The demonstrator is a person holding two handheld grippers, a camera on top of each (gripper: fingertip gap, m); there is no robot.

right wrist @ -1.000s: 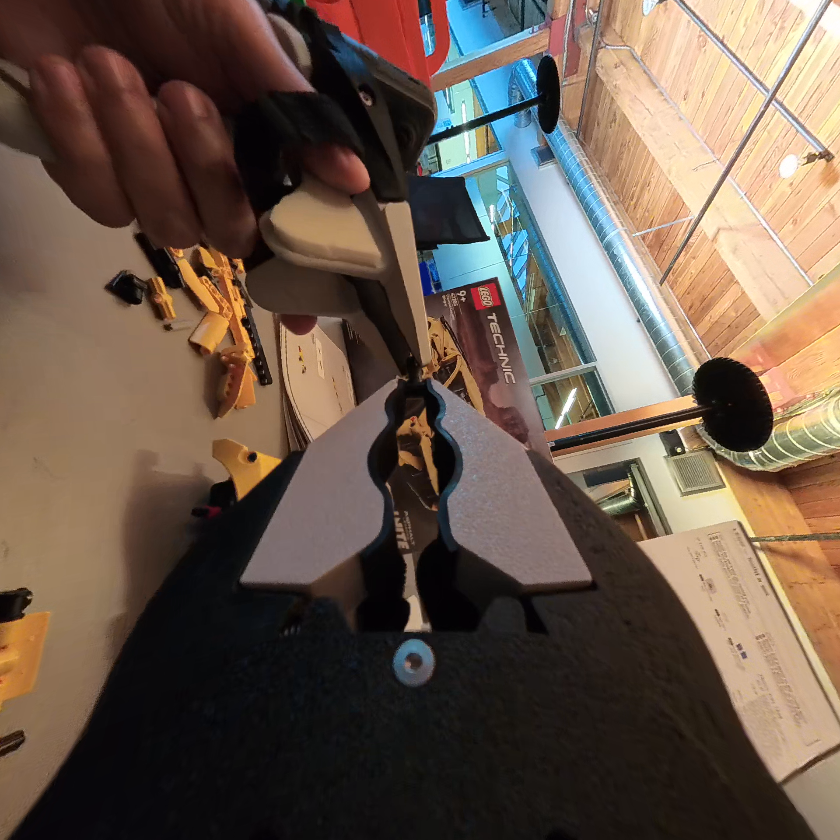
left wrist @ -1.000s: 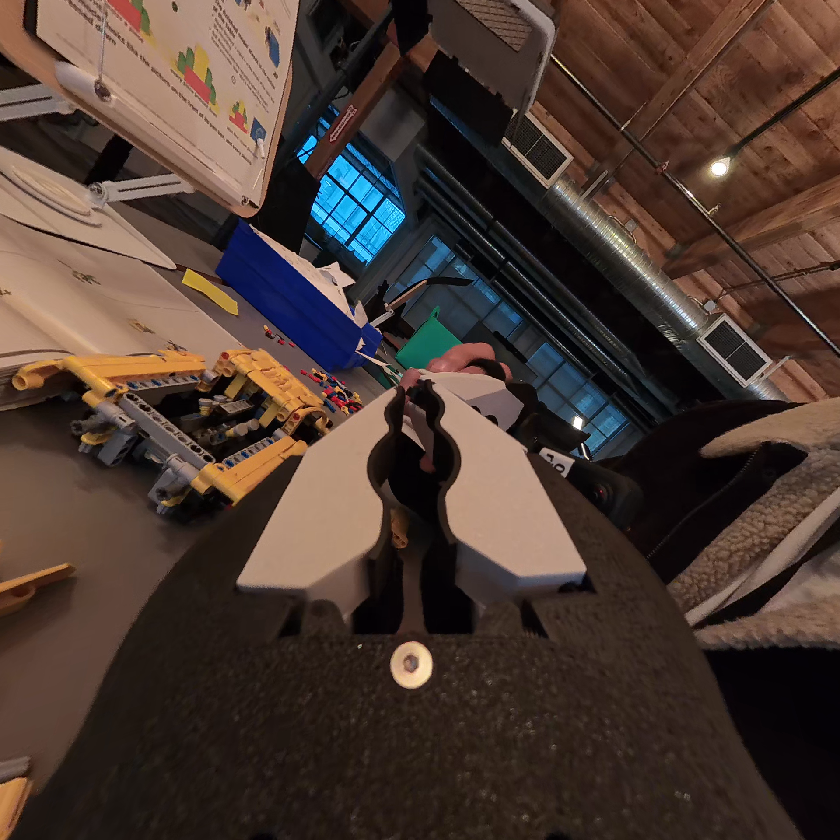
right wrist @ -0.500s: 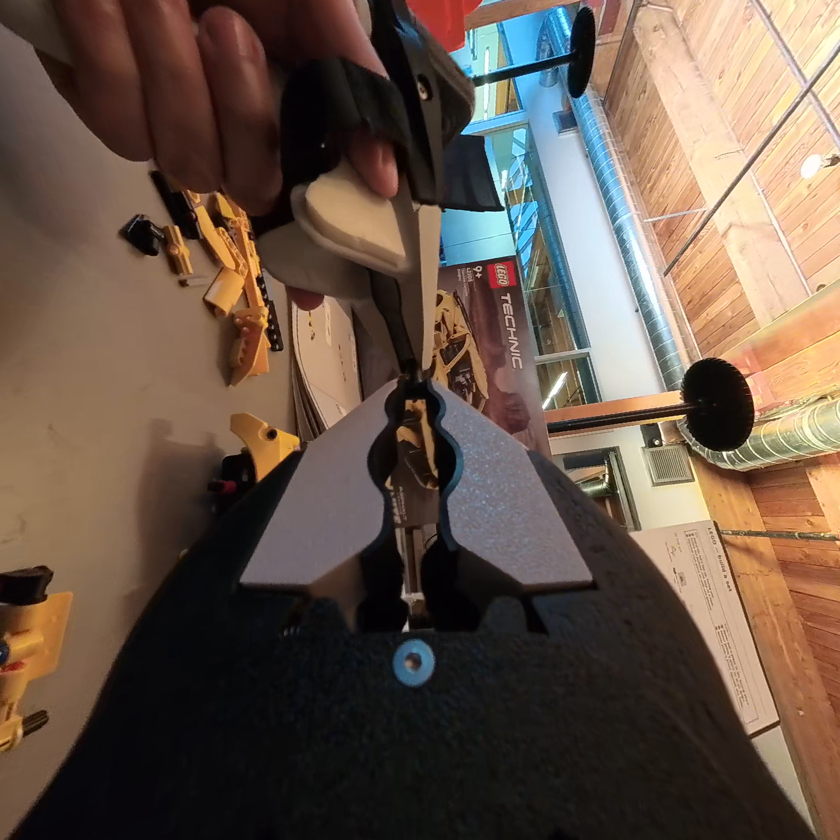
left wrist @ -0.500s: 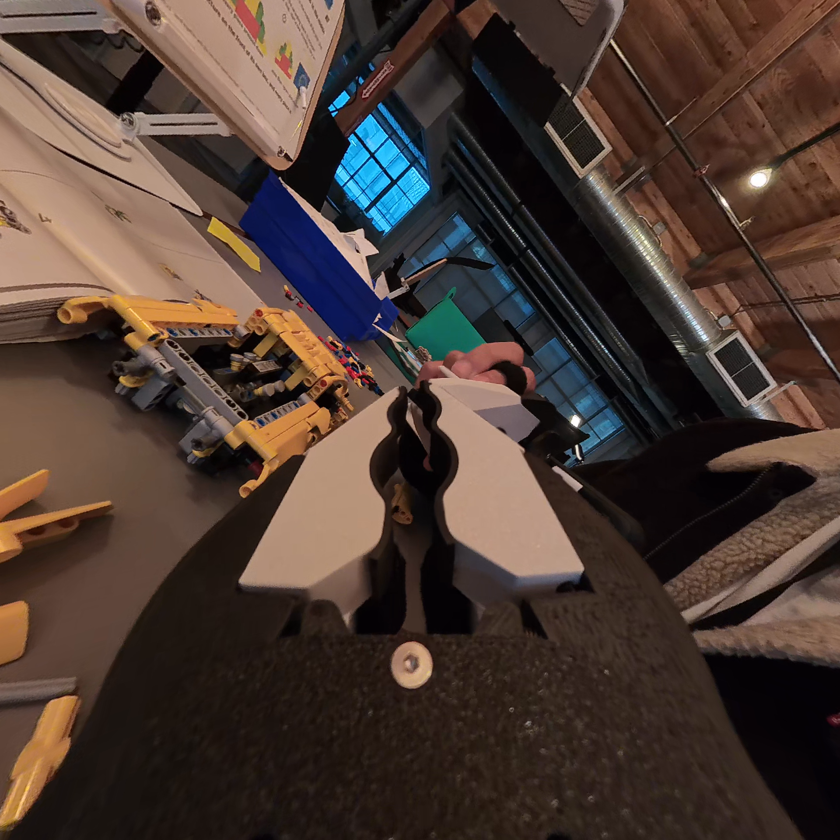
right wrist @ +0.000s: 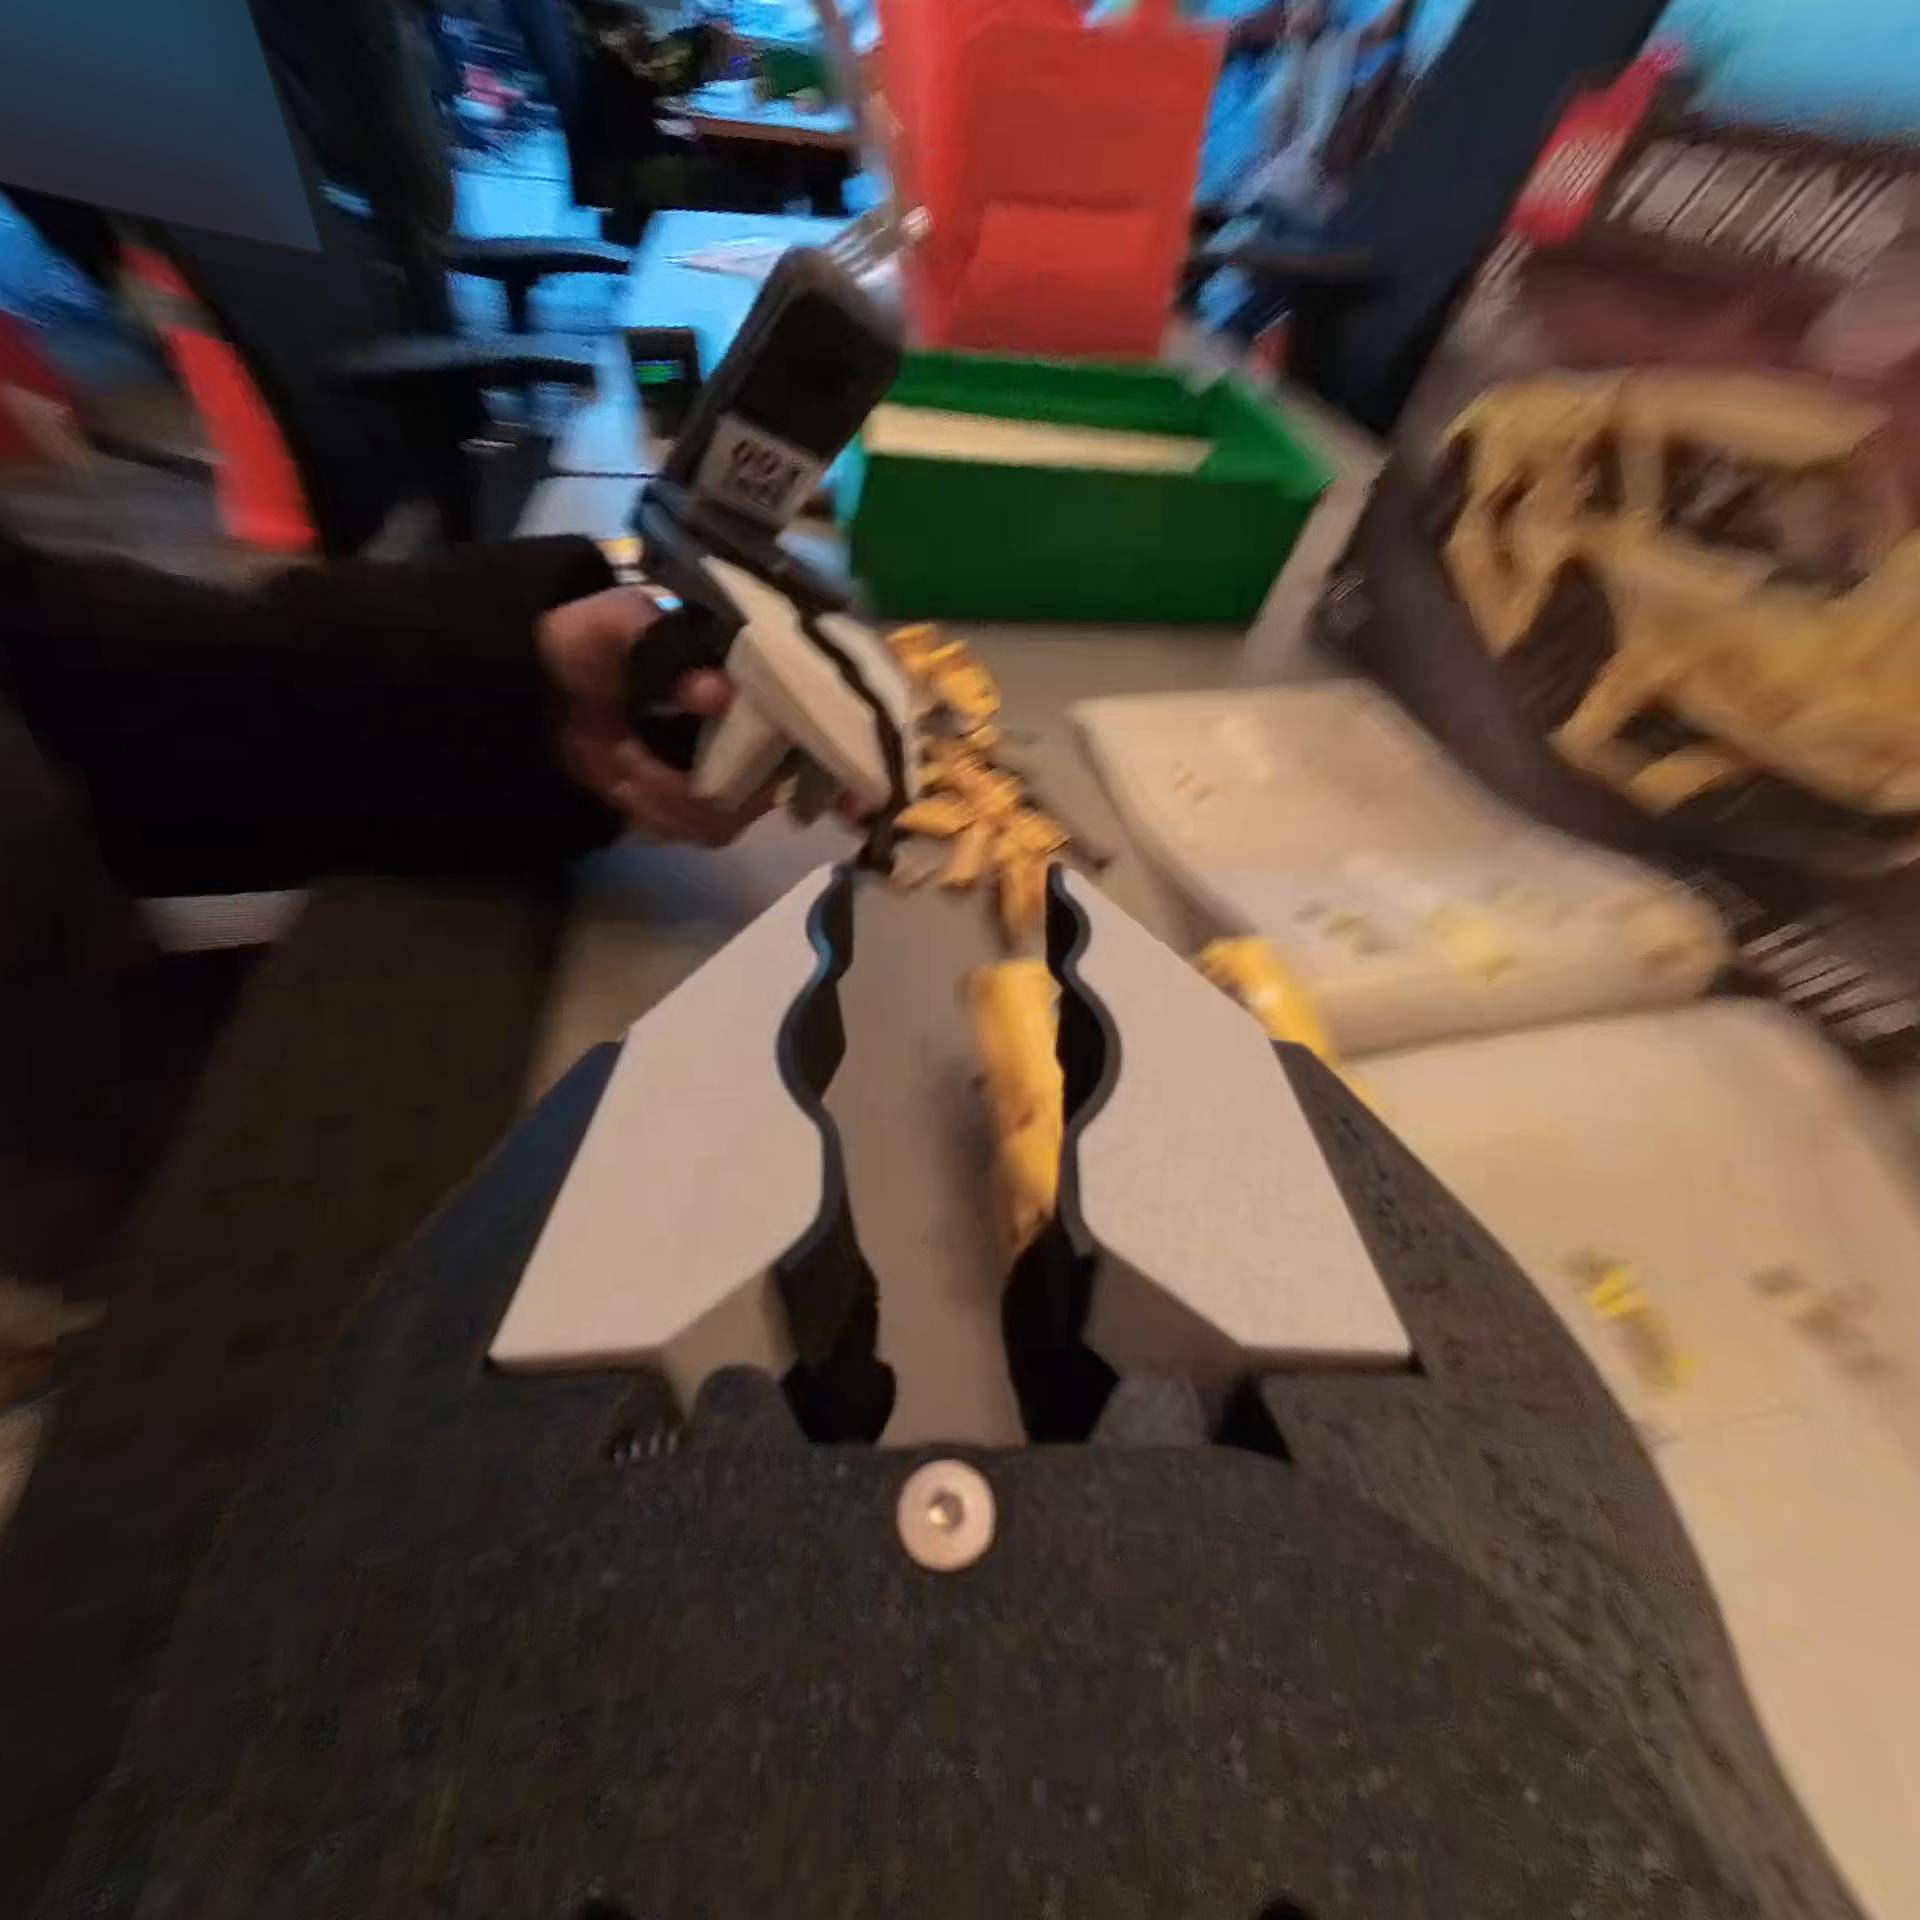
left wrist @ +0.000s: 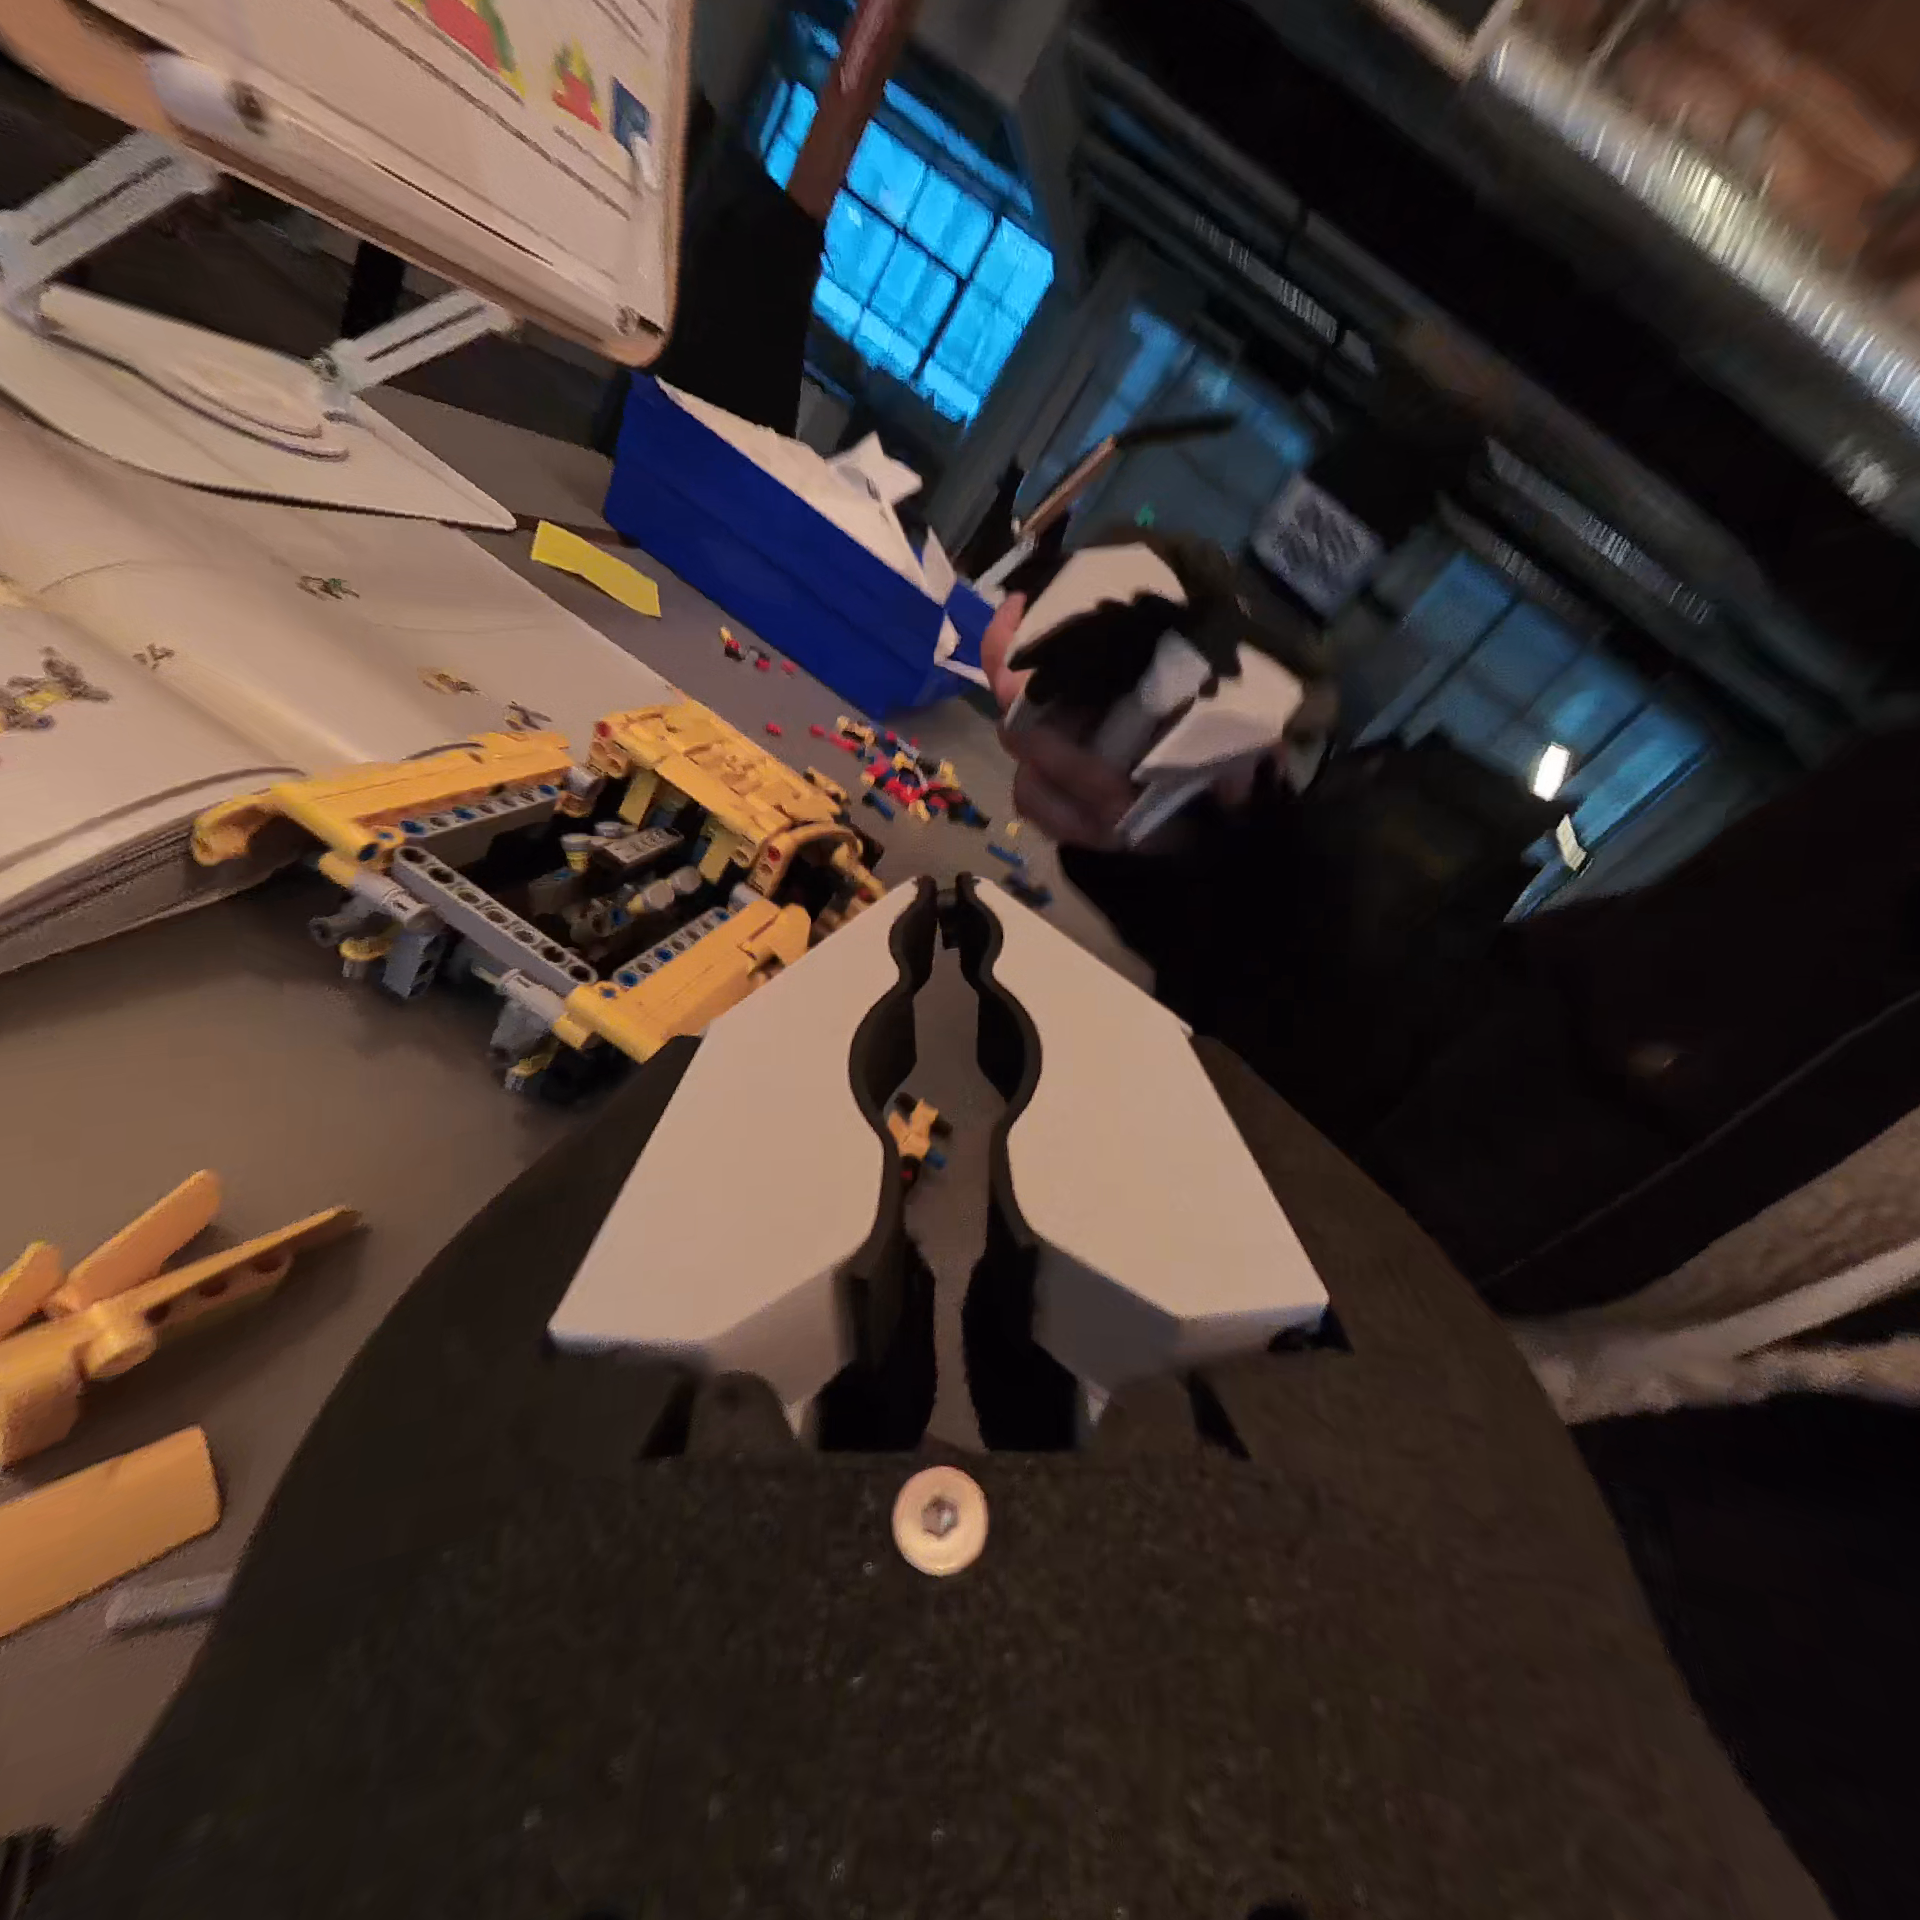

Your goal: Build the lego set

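The part-built yellow and grey lego model [left wrist: 582, 873] lies on the grey table [left wrist: 208, 1091], left of my left gripper [left wrist: 948, 891]. The left gripper is shut, tips almost touching; I cannot tell if a small piece is pinched. It also shows in the right wrist view [right wrist: 883, 821], held by a hand over blurred yellow pieces [right wrist: 966, 790]. My right gripper [right wrist: 948, 883] is open and empty above the table, with a yellow piece [right wrist: 1013, 1091] lying below its gap. It shows blurred in the left wrist view [left wrist: 1132, 686].
An open instruction booklet [left wrist: 260, 665] lies behind the model, and a blue bin [left wrist: 779, 561] beyond it. Small loose pieces [left wrist: 894, 758] and yellow panels [left wrist: 104, 1320] lie scattered. The set's box [right wrist: 1662, 520], a green bin [right wrist: 1070, 520] and a red bag [right wrist: 1049, 177] stand at the back. The gap from one gripper's tips to the other's is roughly 7 centimeters.
The two grippers were tip to tip; they have drawn apart. The right gripper has opened and swung level toward the table. The left view has tipped down toward the model.
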